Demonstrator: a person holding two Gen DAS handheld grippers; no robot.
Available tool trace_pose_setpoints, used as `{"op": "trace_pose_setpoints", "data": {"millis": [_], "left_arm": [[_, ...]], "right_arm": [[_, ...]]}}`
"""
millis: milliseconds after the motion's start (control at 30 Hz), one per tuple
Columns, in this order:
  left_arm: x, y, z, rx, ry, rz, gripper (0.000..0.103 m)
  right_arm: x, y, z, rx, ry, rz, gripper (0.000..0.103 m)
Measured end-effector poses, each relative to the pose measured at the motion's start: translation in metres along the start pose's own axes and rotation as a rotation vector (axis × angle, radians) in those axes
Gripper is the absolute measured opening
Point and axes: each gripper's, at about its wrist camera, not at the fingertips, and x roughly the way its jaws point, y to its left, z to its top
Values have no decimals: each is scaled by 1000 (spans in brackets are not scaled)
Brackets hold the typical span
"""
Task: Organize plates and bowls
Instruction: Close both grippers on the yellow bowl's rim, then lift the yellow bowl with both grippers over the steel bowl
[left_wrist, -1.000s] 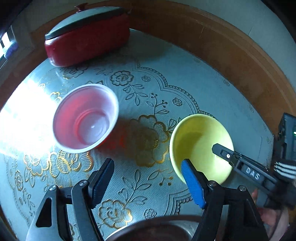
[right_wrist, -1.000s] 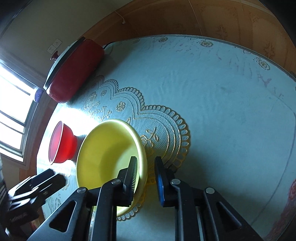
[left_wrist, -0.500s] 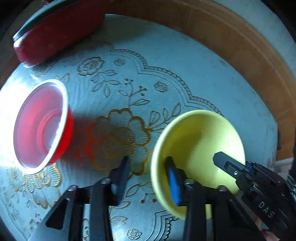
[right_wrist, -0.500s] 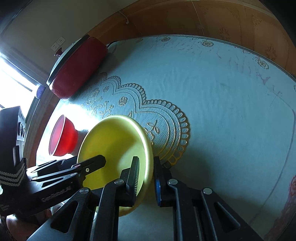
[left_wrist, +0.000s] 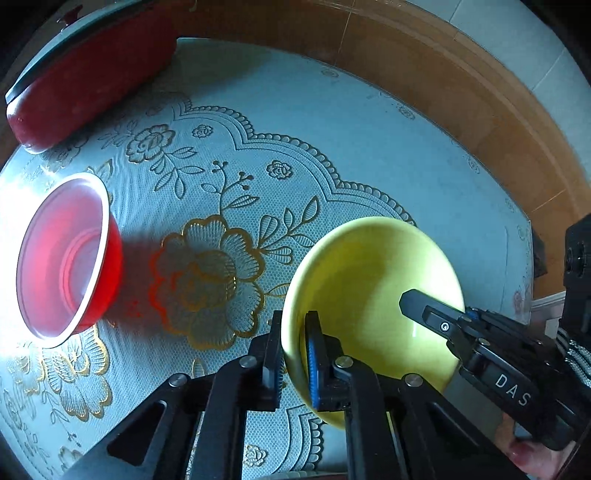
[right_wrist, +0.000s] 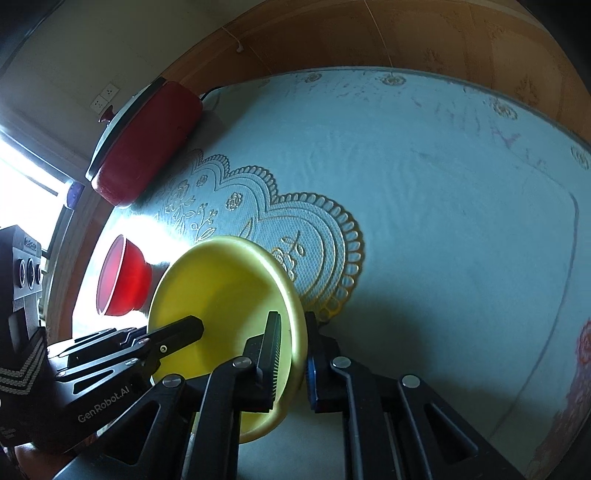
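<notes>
1. The left gripper (left_wrist: 293, 356) is pinching the near rim of the yellow bowl (left_wrist: 373, 295): one finger sits outside the wall, and the blue-padded finger sits inside it.
2. The right gripper (right_wrist: 291, 354) is clamped on the opposite rim of the same yellow bowl (right_wrist: 225, 295), with its ribbed pad on the inner face and its blue pad on the outer.
3. From the left wrist view, the right gripper (left_wrist: 461, 325) reaches in from the right, one black finger lying across the bowl's inside.
4. From the right wrist view, the left gripper (right_wrist: 166, 343) comes in from the left in the same way.
5. The bowl appears tilted between the two grippers, over the scalloped lace mat (left_wrist: 229, 192) with gold flowers; whether it touches the mat cannot be told.
6. Beyond the left gripper, up and to its left, a red bowl (left_wrist: 66, 254) stands on the mat in bright sunlight, well apart from the yellow one.
7. Farther still, at the table's far left edge, sits a red lidded pot (left_wrist: 88, 70).
8. The pale blue tablecloth (right_wrist: 443, 206) stretches away ahead and to the right of the right gripper.
</notes>
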Motion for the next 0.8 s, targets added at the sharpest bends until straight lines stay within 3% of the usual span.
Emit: {"op": "trace_pose_setpoints", "data": {"millis": [300, 800], "left_arm": [[-15, 11, -19, -31, -8, -38, 10], [-67, 17, -40, -53, -87, -76, 10]], "right_arm": [[-5, -4, -12, 31, 20, 20, 10], [-47, 16, -21, -7, -36, 27, 11]]}}
